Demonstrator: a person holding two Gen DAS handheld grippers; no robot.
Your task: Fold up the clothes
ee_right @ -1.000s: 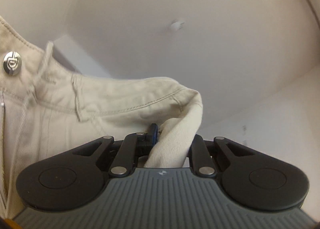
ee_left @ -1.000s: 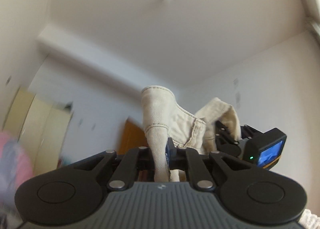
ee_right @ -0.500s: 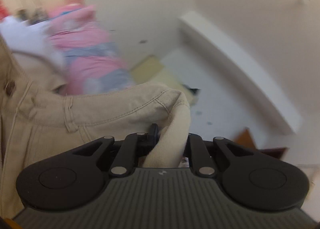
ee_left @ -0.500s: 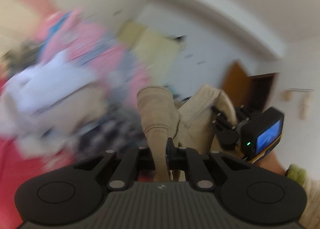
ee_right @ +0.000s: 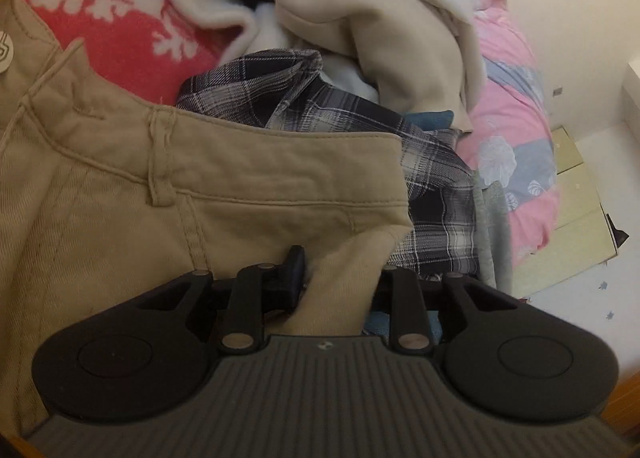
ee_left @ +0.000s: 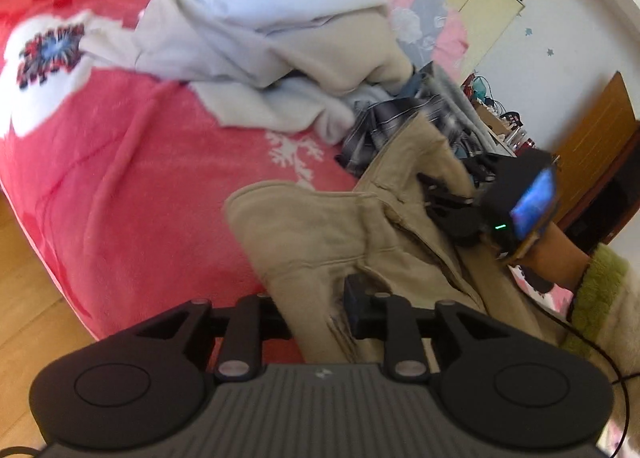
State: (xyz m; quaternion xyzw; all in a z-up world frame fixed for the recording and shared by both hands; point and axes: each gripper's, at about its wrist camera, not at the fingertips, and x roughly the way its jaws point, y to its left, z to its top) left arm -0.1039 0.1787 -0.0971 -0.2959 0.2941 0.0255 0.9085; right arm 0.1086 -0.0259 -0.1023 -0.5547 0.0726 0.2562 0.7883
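Beige trousers lie on the red blanket, their waistband stretched between both grippers. A bunched fold of the waistband stands between the jaws of my left gripper, which are opening. In the right wrist view the other waistband corner, with a belt loop and a metal button, sits between the jaws of my right gripper, also opening. The right gripper shows in the left wrist view at the far waistband edge, held by a hand in a green sleeve.
A heap of white and cream garments lies beyond the trousers, with a dark plaid shirt right behind the waistband. A pink quilt is further back. Wooden floor runs along the bed's left edge.
Both grippers swung down from pointing at the ceiling to the bed, bringing the trousers onto the blanket. Both pairs of jaws stand wider around the fabric than before.
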